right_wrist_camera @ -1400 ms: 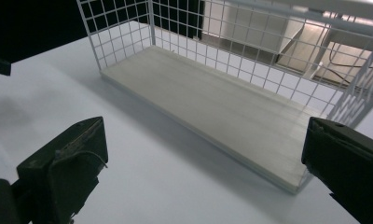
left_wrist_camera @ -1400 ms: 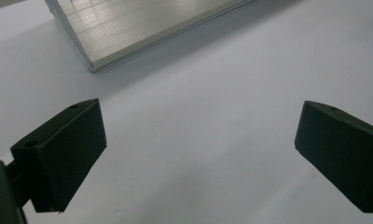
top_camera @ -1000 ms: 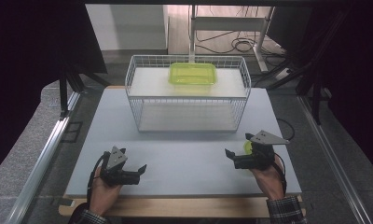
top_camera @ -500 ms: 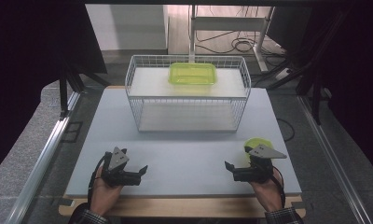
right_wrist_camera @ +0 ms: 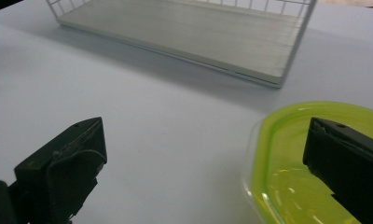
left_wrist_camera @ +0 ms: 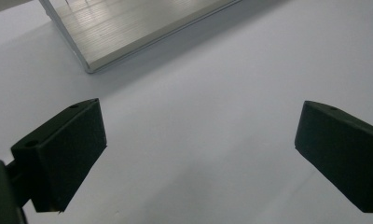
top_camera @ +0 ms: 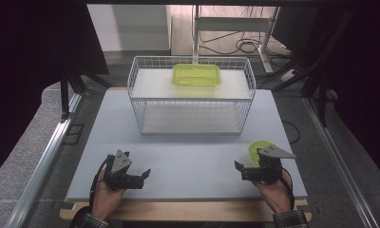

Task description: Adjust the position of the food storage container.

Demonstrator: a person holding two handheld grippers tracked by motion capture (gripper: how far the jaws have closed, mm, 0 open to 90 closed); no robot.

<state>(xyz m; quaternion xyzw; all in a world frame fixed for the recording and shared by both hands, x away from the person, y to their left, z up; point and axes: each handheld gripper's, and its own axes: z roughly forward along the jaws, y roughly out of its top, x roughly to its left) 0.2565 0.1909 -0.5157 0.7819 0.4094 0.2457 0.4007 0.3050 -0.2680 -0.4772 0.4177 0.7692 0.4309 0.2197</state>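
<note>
Left gripper (top_camera: 131, 176) is held low over the bench (top_camera: 188, 156) near its front left corner, fingers (left_wrist_camera: 65, 151) spread wide, nothing between them; bare bench surface is seen past them in the left gripper view. Right gripper (top_camera: 254, 171) is held near the front right corner, fingers (right_wrist_camera: 63, 168) likewise released and wide apart, gripping nothing.

A small green container (top_camera: 257, 149) is seen on the bench close to the right edge, just behind the right gripper and partly covered by its grey plate in the high view. In the right gripper view the small green container (right_wrist_camera: 306, 163) lies under and around the right-hand finger; whether that finger touches its rim cannot be told, possibly just above it. The other finger is over bare bench, well clear of it.

A white wire basket (top_camera: 190, 95) stands at the middle of the bench toward the back edge, with a pale board as its floor and a second board as an upper shelf. A rectangular green container (top_camera: 196, 75) is set on the upper shelf, right of centre, toward the back. The basket's front lower edge (right_wrist_camera: 184, 42) is seen beyond both grippers, well apart from them.
</note>
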